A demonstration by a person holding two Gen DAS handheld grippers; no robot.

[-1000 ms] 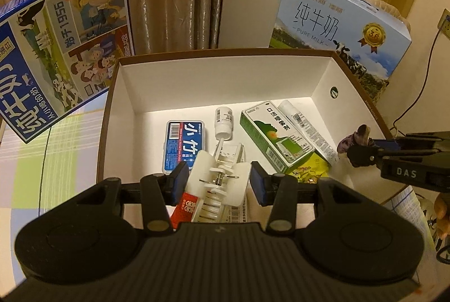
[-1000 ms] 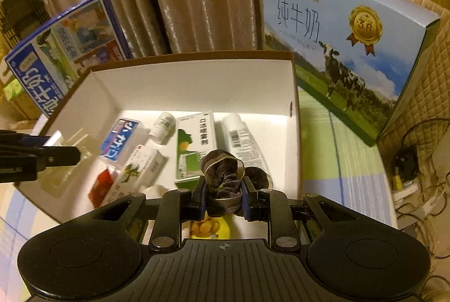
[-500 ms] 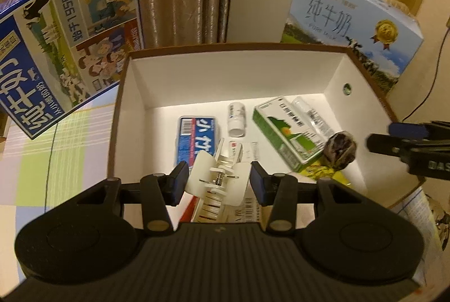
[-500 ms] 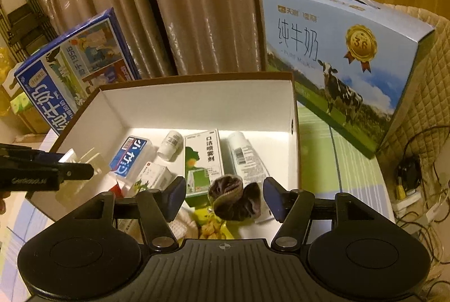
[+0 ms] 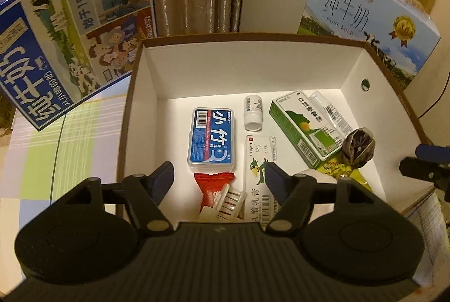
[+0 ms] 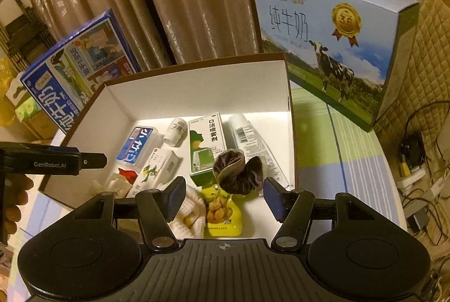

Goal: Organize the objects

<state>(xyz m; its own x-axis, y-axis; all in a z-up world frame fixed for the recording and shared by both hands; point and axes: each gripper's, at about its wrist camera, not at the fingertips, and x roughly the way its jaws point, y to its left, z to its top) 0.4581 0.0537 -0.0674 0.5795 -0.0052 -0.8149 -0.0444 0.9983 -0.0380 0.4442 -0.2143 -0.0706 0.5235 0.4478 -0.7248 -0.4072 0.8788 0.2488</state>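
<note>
The left gripper point(image 5: 219, 175) has just been opening; its jaws stand apart with nothing between the pads, above the white hair clip point(image 5: 222, 203) lying in the open cardboard box point(image 5: 225, 68) beside the red sachet point(image 5: 213, 186). The right gripper point(image 6: 223, 196) is spread, empty. The dark scrunchie point(image 6: 239, 174) rests free on the yellow snack packet point(image 6: 223, 213), just ahead of it. Blue floss case point(image 5: 211, 138) lies mid-box.

Left black two-finger tool point(image 5: 218, 177): angled downward, jaws just opened, apart, nothing pressed. Right black two-finger tool point(image 6: 224, 194): angled downward, jaws apart, gripping nothing.
</note>
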